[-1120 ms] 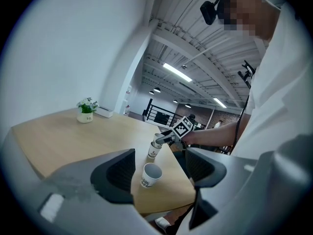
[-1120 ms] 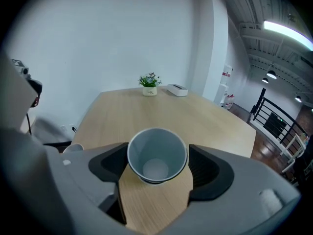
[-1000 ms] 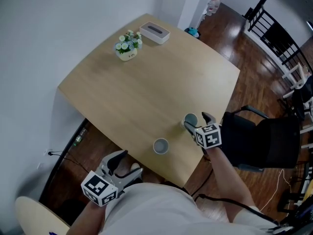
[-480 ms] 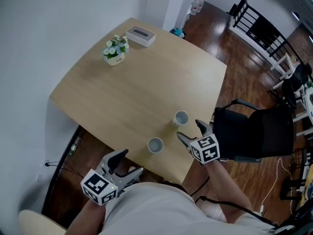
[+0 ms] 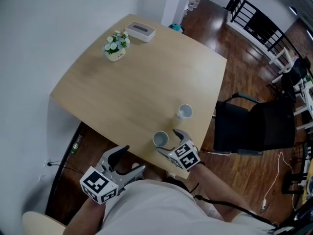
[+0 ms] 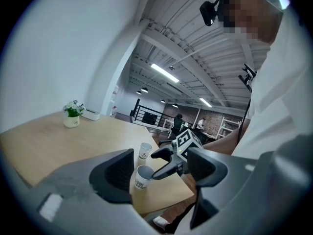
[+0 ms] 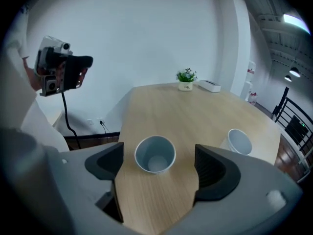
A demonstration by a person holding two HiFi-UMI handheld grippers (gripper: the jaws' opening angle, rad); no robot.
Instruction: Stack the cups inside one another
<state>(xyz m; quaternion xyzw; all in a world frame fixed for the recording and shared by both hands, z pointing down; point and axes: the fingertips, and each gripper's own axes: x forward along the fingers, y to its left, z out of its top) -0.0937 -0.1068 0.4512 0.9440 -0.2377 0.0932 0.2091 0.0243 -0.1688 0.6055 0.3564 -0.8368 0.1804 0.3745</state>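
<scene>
White near cup (image 5: pixel 160 139) and far cup (image 5: pixel 184 111), two in all, stand upright and apart on the wooden table (image 5: pixel 142 77) by its near-right edge, long axes vertical, mouths up. Jaws of the right gripper (image 5: pixel 166 140) are spread wide and hold nothing, with the near cup lined up between them just ahead of the tips; contact unclear. Off the table's near edge the left gripper (image 5: pixel 133 158) hangs, jaws apart and empty.
</scene>
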